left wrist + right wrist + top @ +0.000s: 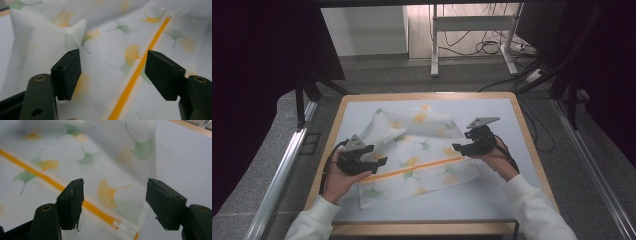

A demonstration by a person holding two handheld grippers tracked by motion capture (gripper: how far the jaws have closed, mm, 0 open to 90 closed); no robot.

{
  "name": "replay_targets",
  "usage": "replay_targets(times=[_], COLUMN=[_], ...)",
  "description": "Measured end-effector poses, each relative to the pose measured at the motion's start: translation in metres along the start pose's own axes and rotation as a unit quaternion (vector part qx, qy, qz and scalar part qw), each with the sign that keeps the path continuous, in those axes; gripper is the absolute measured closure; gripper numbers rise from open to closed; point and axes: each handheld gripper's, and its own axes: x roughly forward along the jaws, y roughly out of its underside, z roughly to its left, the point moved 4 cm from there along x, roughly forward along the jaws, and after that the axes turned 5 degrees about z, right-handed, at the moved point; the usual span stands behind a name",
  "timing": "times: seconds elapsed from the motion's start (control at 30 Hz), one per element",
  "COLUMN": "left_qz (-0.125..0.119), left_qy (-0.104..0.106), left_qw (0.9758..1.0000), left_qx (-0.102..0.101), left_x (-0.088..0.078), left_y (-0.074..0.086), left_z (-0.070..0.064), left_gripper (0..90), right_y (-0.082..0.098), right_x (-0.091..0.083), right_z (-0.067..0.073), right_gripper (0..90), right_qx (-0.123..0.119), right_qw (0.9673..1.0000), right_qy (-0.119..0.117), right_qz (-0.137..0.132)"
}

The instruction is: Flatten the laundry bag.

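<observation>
The left gripper [371, 161] hovers with jaws spread and empty over the left edge of the white, ginkgo-leaf-printed cloth with an orange stripe [412, 155], which lies rumpled on the pale table mat [492, 200]; opposite, the right gripper [460, 148] hovers over its right edge, jaws likewise apart

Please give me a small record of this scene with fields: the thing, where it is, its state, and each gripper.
thing: cloth with leaf print and orange stripe
place: on the table
state: partly folded, far left part turned over
left gripper: open, nothing between its jaws, at the cloth's left edge
right gripper: open, nothing between its jaws, at the cloth's right edge
</observation>
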Motion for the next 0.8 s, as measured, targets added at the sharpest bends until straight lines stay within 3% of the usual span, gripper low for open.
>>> replay_targets(times=[0.07,0.3,0.4,0.8], left_qz=[0.012,0.022,0.028,0.056], left_qy=[-0.002,-0.004,-0.011,-0.01], left_qw=[0.9999,0.9997,0.9995,0.9983], left_qx=[0.006,0.005,0.01,0.011], left_x=[0.006,0.011,0.012,0.023], left_y=[0.007,0.019,0.026,0.041], left_z=[-0.006,-0.012,-0.015,-0.016], left_gripper=[31.8,32.2,32.5,32.5], right_y=[0.012,0.038,0.053,0.08], right_x=[-0.005,-0.01,-0.011,-0.007], right_z=[0.002,0.001,0.0,0.003], right_gripper=[30.9,30.9,30.8,30.8], right_qx=[0.005,0.02,0.02,0.031], right_qw=[1.0,0.9997,0.9995,0.997], right_qy=[-0.005,-0.01,-0.007,-0.012], right_qz=[0.001,0.002,0.021,0.07])
